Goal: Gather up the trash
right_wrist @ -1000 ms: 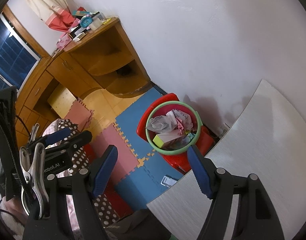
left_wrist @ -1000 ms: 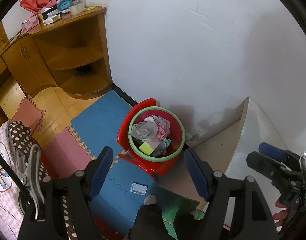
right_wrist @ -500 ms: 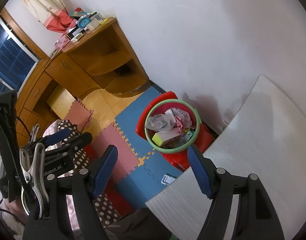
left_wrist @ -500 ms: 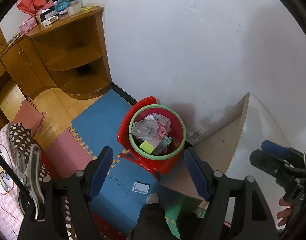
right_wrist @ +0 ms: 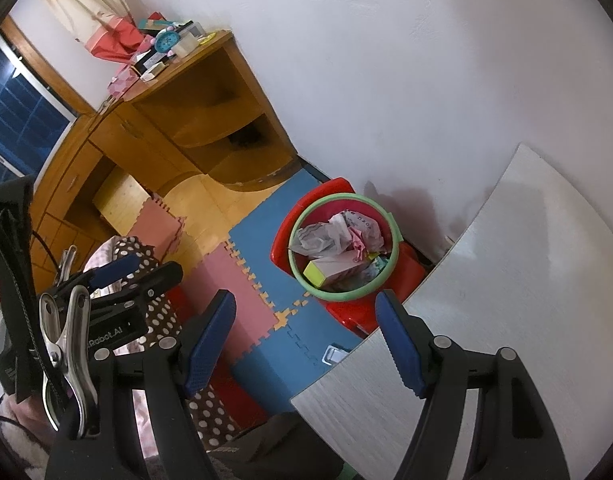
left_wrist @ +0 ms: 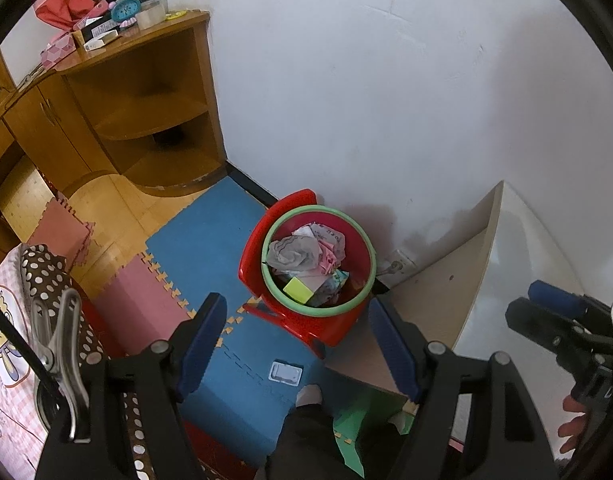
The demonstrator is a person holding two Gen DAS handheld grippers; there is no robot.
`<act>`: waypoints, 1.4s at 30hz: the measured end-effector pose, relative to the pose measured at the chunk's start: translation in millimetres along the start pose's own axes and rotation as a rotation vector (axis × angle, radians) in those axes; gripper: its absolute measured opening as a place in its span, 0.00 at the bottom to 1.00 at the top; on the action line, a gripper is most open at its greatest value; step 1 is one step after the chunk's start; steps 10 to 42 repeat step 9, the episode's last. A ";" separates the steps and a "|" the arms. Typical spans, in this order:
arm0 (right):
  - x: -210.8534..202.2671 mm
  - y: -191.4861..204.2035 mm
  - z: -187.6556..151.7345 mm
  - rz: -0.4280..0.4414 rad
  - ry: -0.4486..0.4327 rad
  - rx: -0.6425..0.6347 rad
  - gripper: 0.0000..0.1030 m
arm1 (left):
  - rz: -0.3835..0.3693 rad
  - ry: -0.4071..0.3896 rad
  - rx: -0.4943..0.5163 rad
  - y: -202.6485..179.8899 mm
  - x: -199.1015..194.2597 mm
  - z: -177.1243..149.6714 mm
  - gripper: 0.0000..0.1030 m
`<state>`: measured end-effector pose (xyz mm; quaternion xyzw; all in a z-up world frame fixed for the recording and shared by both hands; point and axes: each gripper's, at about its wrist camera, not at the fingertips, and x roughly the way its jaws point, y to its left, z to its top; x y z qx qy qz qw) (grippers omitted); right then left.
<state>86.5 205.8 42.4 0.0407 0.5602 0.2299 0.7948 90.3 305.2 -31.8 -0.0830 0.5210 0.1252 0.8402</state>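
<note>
A red bin (left_wrist: 326, 311) with a green rim stands on the blue floor mat by the wall. It holds crumpled paper (left_wrist: 292, 254), a yellow-green box (left_wrist: 298, 290) and other wrappers. A small white packet (left_wrist: 285, 372) lies on the mat in front of the bin. My left gripper (left_wrist: 298, 344) hangs high above the mat, open and empty, with the bin just beyond its pads. My right gripper (right_wrist: 304, 342) is also open and empty, over the table's edge, and sees the same bin (right_wrist: 338, 295) and the packet (right_wrist: 333, 354). Each gripper shows at the other view's side.
A white table (left_wrist: 526, 260) fills the right side, next to the bin. A wooden corner cabinet (left_wrist: 146, 120) with clutter on top stands at the back left. Pink and blue foam mats (right_wrist: 234, 280) cover the floor. A dotted cloth (left_wrist: 46, 276) and the person's sock (left_wrist: 308, 394) are near me.
The left view has drifted slightly, so the bin sits a touch higher in it. The right view is almost the same. Both grippers' jaws stand as before.
</note>
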 end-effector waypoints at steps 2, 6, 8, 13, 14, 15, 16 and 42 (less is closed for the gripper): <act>0.5 -1.2 0.6 -0.001 0.001 0.003 0.72 | -0.002 -0.001 -0.001 -0.2 0.7 -0.4 0.75; 2.6 -1.8 -1.5 0.003 0.008 0.009 0.72 | -0.004 -0.001 0.003 -0.7 0.7 -1.7 0.75; 3.8 -2.2 -1.9 0.004 0.010 0.010 0.72 | -0.002 -0.004 0.012 -3.5 0.6 -2.7 0.75; 4.3 -2.0 -2.0 0.005 0.010 0.011 0.72 | -0.003 -0.002 0.018 -4.8 0.8 -3.6 0.75; 4.3 -2.0 -2.0 0.005 0.010 0.011 0.72 | -0.003 -0.002 0.018 -4.8 0.8 -3.6 0.75; 4.3 -2.0 -2.0 0.005 0.010 0.011 0.72 | -0.003 -0.002 0.018 -4.8 0.8 -3.6 0.75; 4.3 -2.0 -2.0 0.005 0.010 0.011 0.72 | -0.003 -0.002 0.018 -4.8 0.8 -3.6 0.75; 4.3 -2.0 -2.0 0.005 0.010 0.011 0.72 | -0.003 -0.002 0.018 -4.8 0.8 -3.6 0.75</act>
